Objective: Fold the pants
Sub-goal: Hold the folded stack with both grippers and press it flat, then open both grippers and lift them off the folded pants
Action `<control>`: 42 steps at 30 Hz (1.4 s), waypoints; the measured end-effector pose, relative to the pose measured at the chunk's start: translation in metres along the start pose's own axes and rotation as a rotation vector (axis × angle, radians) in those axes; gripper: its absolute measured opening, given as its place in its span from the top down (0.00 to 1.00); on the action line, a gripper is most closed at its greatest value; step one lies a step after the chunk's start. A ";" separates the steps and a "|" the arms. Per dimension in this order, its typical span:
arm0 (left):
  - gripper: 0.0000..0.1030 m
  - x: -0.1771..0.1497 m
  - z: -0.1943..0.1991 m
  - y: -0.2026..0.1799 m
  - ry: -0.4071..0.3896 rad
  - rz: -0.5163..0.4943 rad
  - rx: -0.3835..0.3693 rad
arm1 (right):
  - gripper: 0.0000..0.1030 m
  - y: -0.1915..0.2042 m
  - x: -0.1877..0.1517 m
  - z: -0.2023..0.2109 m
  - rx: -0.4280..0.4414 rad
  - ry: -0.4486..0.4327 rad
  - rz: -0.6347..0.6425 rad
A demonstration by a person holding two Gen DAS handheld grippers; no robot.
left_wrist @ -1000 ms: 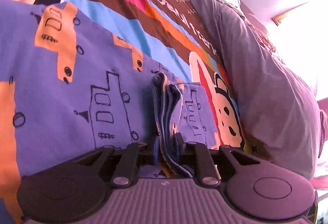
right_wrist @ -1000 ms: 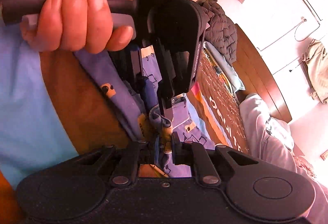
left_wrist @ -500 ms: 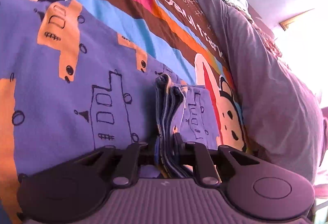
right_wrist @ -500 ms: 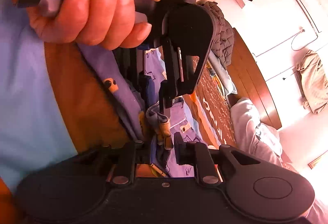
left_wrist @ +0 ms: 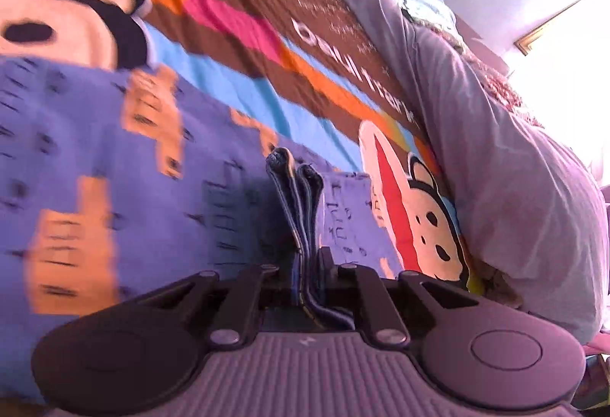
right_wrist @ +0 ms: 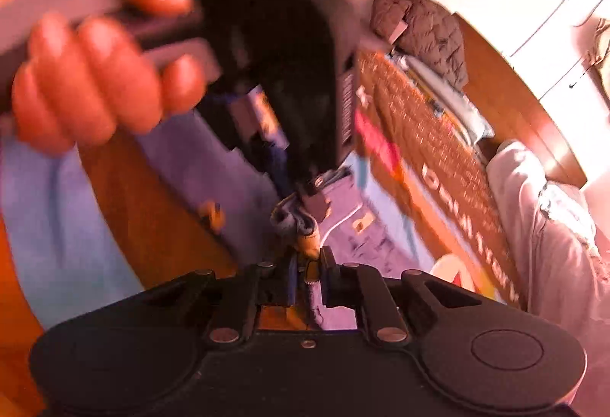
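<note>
On the cartoon-print bedspread (left_wrist: 236, 36): purple patterned pants (left_wrist: 95, 157), layered edge bunched up. Left gripper (left_wrist: 308, 260) and right gripper (right_wrist: 307, 266) are both closing, pinching stacked fabric between the jaws. Advisable: lifting both ends level, keeping layers aligned while carrying the fold over.

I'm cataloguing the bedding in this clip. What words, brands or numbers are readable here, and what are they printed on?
"paul frank": large white letters on the brown band of the bedspread, partly blurred, so the reading is uncertain.
Rows of small white script on that brown band: too small to read.
Label on the left gripper housing: blurred, unreadable.
</note>
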State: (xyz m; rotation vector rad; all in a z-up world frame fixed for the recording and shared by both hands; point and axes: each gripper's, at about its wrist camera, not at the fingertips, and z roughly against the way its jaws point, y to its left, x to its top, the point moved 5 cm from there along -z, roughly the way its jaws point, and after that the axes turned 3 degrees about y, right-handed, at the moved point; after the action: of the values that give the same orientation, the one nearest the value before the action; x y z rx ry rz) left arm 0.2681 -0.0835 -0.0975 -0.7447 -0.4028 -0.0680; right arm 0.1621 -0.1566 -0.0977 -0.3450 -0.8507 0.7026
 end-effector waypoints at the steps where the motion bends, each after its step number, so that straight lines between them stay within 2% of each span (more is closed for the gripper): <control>1: 0.91 0.002 0.009 0.005 -0.006 0.001 0.009 | 0.88 0.002 0.008 0.003 -0.003 -0.013 -0.003; 6: 0.90 0.005 0.058 0.046 -0.031 0.055 0.016 | 0.88 0.030 0.047 0.005 0.044 -0.056 -0.002; 8: 0.87 0.000 0.073 0.069 -0.050 0.112 0.028 | 0.84 0.046 0.060 0.003 0.088 -0.053 -0.005; 11: 0.78 -0.003 0.089 0.088 -0.092 0.118 0.154 | 0.66 0.072 0.071 -0.001 0.144 -0.035 0.011; 12: 0.72 -0.002 0.095 0.090 -0.111 0.114 0.168 | 0.56 0.077 0.072 -0.002 0.144 -0.032 0.026; 13: 0.67 -0.001 0.100 0.091 -0.126 0.113 0.161 | 0.44 0.079 0.071 0.001 0.132 -0.037 0.035; 14: 0.55 0.000 0.105 0.090 -0.146 0.112 0.152 | 0.37 0.077 0.068 0.005 0.116 -0.045 0.029; 15: 0.52 0.002 0.109 0.086 -0.169 0.106 0.147 | 0.24 0.070 0.064 0.011 0.100 -0.057 0.009; 16: 0.52 0.003 0.111 0.082 -0.186 0.090 0.146 | 0.16 0.060 0.058 0.016 0.092 -0.066 -0.019; 19: 0.51 0.009 0.106 0.060 -0.198 0.012 0.140 | 0.02 0.017 0.032 0.034 0.062 -0.076 -0.147; 21: 0.36 0.008 0.097 0.044 -0.197 -0.039 0.128 | 0.01 -0.019 0.008 0.035 0.043 -0.048 -0.234; 23: 0.29 0.002 0.083 0.027 -0.186 -0.099 0.121 | 0.01 -0.042 -0.020 0.029 0.037 0.029 -0.328; 25: 0.29 -0.005 0.066 0.015 -0.157 -0.150 0.142 | 0.01 -0.074 -0.044 0.014 0.013 0.094 -0.441; 28: 0.30 -0.008 0.040 0.015 -0.094 -0.195 0.264 | 0.01 -0.109 -0.061 -0.004 0.006 0.105 -0.614; 30: 0.41 -0.009 0.038 0.024 -0.082 -0.206 0.317 | 0.01 -0.130 -0.058 -0.025 0.012 0.100 -0.697; 33: 0.42 -0.002 0.048 0.038 -0.078 -0.138 0.327 | 0.01 -0.148 -0.035 -0.063 0.064 0.085 -0.744; 36: 0.45 0.004 0.052 0.055 -0.067 -0.055 0.258 | 0.02 -0.147 -0.010 -0.117 0.150 0.139 -0.686; 37: 0.46 0.006 0.054 0.058 -0.066 -0.038 0.245 | 0.07 -0.144 -0.008 -0.134 0.137 0.190 -0.640; 38: 0.49 0.009 0.054 0.061 -0.064 -0.027 0.233 | 0.07 -0.143 -0.010 -0.150 0.072 0.255 -0.580; 39: 0.53 0.011 0.054 0.066 -0.064 -0.006 0.225 | 0.03 -0.147 -0.015 -0.157 0.020 0.283 -0.555; 42: 0.53 0.017 0.056 0.078 -0.076 0.089 0.166 | 0.12 -0.174 -0.038 -0.139 -0.085 0.293 -0.703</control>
State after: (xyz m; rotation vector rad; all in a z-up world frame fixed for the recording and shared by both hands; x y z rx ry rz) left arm 0.2805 0.0131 -0.1038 -0.6017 -0.4417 0.0770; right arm 0.3274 -0.3094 -0.1117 -0.1951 -0.6588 -0.0388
